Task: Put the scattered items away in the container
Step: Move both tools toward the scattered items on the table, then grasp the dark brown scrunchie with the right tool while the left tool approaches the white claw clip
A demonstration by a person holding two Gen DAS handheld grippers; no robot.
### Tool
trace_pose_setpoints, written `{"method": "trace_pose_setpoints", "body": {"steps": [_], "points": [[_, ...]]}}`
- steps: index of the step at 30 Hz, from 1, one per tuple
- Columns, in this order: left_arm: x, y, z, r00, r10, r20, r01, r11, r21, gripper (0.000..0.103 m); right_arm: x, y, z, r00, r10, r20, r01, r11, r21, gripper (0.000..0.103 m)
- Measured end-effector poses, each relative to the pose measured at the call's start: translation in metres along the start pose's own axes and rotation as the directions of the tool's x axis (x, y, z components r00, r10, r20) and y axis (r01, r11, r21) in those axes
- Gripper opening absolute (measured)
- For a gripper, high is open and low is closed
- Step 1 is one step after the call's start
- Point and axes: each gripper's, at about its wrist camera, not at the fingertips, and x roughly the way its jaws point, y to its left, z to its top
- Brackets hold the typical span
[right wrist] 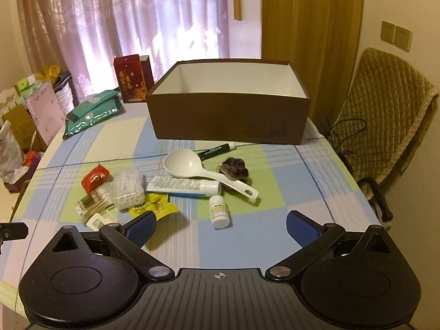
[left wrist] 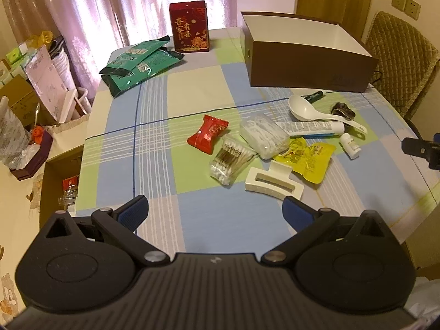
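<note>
Sitting at the upper middle of the right wrist view, the brown cardboard box with a white inside (right wrist: 228, 115) shows only bare white walls; its floor is hidden behind the near wall, so nothing can be confirmed inside, and I judge the tidying has not begun. Everything to be collected lies on the checked blue, green and white tablecloth (right wrist: 247, 247) in front of the box, in the middle of the frame: a white plastic spoon (right wrist: 192, 169) resting over a white printed tube (right wrist: 184, 185), a dark green marker pen (right wrist: 217, 148) just in front of the box wall, a dark crumpled wrapper (right wrist: 233, 167) beside the spoon's handle, a small white pill bottle (right wrist: 219, 211) lying nearest the camera, a yellow foil sachet (right wrist: 154, 205), a clear box of floss picks (right wrist: 128, 189), a clear packet of cotton swabs (right wrist: 93, 206), a red sweet wrapper (right wrist: 95, 177) and a white plastic hair claw (left wrist: 275, 183). So all the items seem still left to move. Low in its frame, the right gripper (right wrist: 220, 228) has its blue-padded jaws spread wide, holding and touching nothing, with the pill bottle just ahead of it. The left gripper (left wrist: 216, 210) likewise has its jaws spread wide and empty, above bare cloth at the lower centre of its view, with the hair claw just beyond its right fingertip.
</note>
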Motion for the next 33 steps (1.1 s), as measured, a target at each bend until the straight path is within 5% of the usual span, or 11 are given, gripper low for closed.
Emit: {"method": "trace_pose_setpoints", "body": {"steps": [17,33], "points": [[0.018,-0.019,0.017,0.999,0.04,-0.002,-0.041,0.999,-0.02,0.102,0.042,-0.034,0.019,0.988,0.089,-0.129,-0.086,0.996,0.032,0.103],[0.038,-0.035,0.026,0.995,0.09,-0.047,-0.093,0.993,-0.07,0.102,0.082,-0.057,0.035,0.973,0.177,-0.146,-0.191,0.978,-0.087,0.103]]}}
